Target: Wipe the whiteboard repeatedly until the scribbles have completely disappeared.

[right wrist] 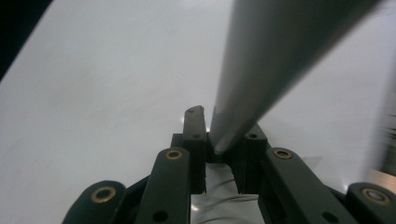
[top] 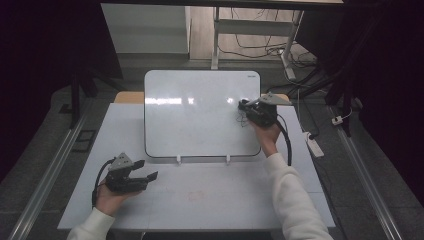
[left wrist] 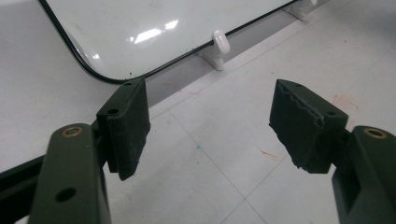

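Whiteboard writing under way, by the look of it.
High view: right gripper point(top: 246, 106) at whiteboard point(top: 200, 112) right edge, scribble beside it. Left gripper view: fingers point(left wrist: 126, 126) spread, idle over table point(left wrist: 210, 154). Right gripper view: fingers pinch a grey marker-like stick point(right wrist: 261, 70); next likely steady strokes.
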A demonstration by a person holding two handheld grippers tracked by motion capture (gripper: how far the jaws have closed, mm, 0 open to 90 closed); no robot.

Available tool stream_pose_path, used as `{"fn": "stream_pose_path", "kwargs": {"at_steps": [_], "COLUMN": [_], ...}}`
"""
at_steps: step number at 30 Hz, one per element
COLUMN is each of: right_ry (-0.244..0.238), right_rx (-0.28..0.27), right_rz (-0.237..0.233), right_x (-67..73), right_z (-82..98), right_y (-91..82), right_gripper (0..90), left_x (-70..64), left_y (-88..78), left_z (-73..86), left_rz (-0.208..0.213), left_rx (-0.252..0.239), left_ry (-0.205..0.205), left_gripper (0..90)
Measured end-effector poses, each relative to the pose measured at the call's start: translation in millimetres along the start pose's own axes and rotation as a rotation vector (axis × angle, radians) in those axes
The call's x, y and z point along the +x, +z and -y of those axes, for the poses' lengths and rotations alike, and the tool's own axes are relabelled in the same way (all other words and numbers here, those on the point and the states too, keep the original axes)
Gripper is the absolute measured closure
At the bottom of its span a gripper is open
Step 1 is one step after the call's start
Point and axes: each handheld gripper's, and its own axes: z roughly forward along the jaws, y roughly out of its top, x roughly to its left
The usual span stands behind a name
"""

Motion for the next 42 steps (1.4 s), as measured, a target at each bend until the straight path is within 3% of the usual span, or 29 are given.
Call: {"fn": "stream_pose_path", "kwargs": {"at_steps": [1, 2, 5, 7, 10, 11, 12, 13, 14, 15, 16, 20, 22, 25, 27, 30, 32, 34, 35, 37, 39, 40, 42], "right_ry": [-0.029, -0.027, 0.051, 0.07, -0.019, -0.051, -0.054, -0.054, -0.015, 0.031, 0.046, -0.044, -0.064, 0.004, 0.046, 0.035, -0.015, -0.061, -0.051, -0.007, 0.042, 0.042, -0.012], "right_rx": [0.005, 0.0, -0.045, -0.05, 0.004, 0.016, 0.009, 0.009, -0.008, -0.021, -0.023, 0.027, 0.034, -0.013, -0.03, -0.018, 0.016, 0.027, 0.025, -0.005, -0.024, -0.024, 0.006], "right_rz": [0.013, 0.014, 0.1, 0.1, 0.018, 0.015, 0.046, 0.046, 0.073, 0.068, 0.058, -0.014, 0.003, 0.1, 0.135, 0.115, 0.065, 0.062, 0.07, 0.129, 0.136, 0.136, 0.112], "right_x": [2.9, 0.8, -13.3, -14.0, 0.9, 4.1, 0.2, 0.2, -5.4, -10.5, -11.4, 4.2, 1.8, -19.6, -32.4, -30.8, -20.1, -15.3, -18.4, -29.6, -37.2, -37.2, -27.7], "right_z": [0.0, -1.5, -6.2, -6.1, -2.5, -2.5, -5.6, -5.6, -6.6, -5.7, -3.5, 3.6, 2.2, -4.4, -8.6, -7.0, -1.5, 0.2, -1.4, -4.8, -5.1, -5.1, -2.9], "right_y": [0.2, 0.0, -4.8, -5.1, 0.1, 0.8, -1.6, -1.6, -4.1, -5.3, -5.5, -3.8, -5.4, -13.0, -17.6, -18.6, -16.0, -16.3, -17.4, -20.8, -22.6, -22.6, -21.0], "right_gripper": [77.6, 77.7, 77.7, 77.7, 77.6, 77.6, 77.6, 77.6, 77.6, 77.6, 77.6, 77.6, 77.6, 77.6, 77.6, 77.7, 77.7, 77.6, 77.7, 77.6, 77.6, 77.6, 77.6], "left_x": [0.1, 0.0, -1.2, -1.0, 0.5, 0.4, 0.1, -0.4, -0.9, -1.2, -0.9, 0.8, 0.1, -1.3, -0.9, 0.4, 0.9, 0.2, -0.2, -1.2, -1.4, -0.9, 0.5], "left_y": [-0.3, -0.5, -1.7, -1.9, -0.3, 0.0, -0.1, -0.5, -1.0, -1.4, -1.6, 0.7, 0.4, -1.1, -1.2, 0.1, 0.8, 0.8, 0.7, 0.2, -0.4, -0.3, 0.7], "left_z": [0.1, 0.2, 0.1, 0.0, 0.1, 0.2, 0.3, 0.3, 0.3, 0.2, 0.2, 0.3, 0.4, 0.2, 0.1, 0.4, 0.3, 0.3, 0.2, 0.0, 0.0, 0.1, 0.2], "left_rz": [0.0, 0.0, -0.001, 0.001, 0.0, -0.001, 0.0, -0.001, -0.002, -0.002, -0.001, -0.001, -0.001, -0.002, -0.001, -0.002, -0.002, -0.002, -0.002, -0.001, -0.001, -0.001, -0.001], "left_rx": [-0.001, -0.001, -0.005, -0.008, -0.002, 0.0, 0.001, 0.001, -0.001, -0.003, -0.005, 0.003, 0.004, -0.003, -0.004, 0.0, 0.002, 0.004, 0.005, 0.003, 0.0, 0.0, 0.002], "left_ry": [-0.001, -0.001, -0.001, 0.001, -0.003, -0.004, -0.001, 0.001, 0.002, 0.001, 0.0, -0.005, -0.002, 0.0, -0.001, -0.004, -0.006, -0.002, 0.0, 0.002, 0.003, 0.002, -0.004], "left_gripper": [29.6, 29.6, 29.6, 29.6, 29.6, 29.6, 29.6, 29.6, 29.6, 29.6, 29.6, 29.6, 29.6, 29.6, 29.6, 29.6, 29.6, 29.6, 29.7, 29.6, 29.6, 29.6, 29.6]}}
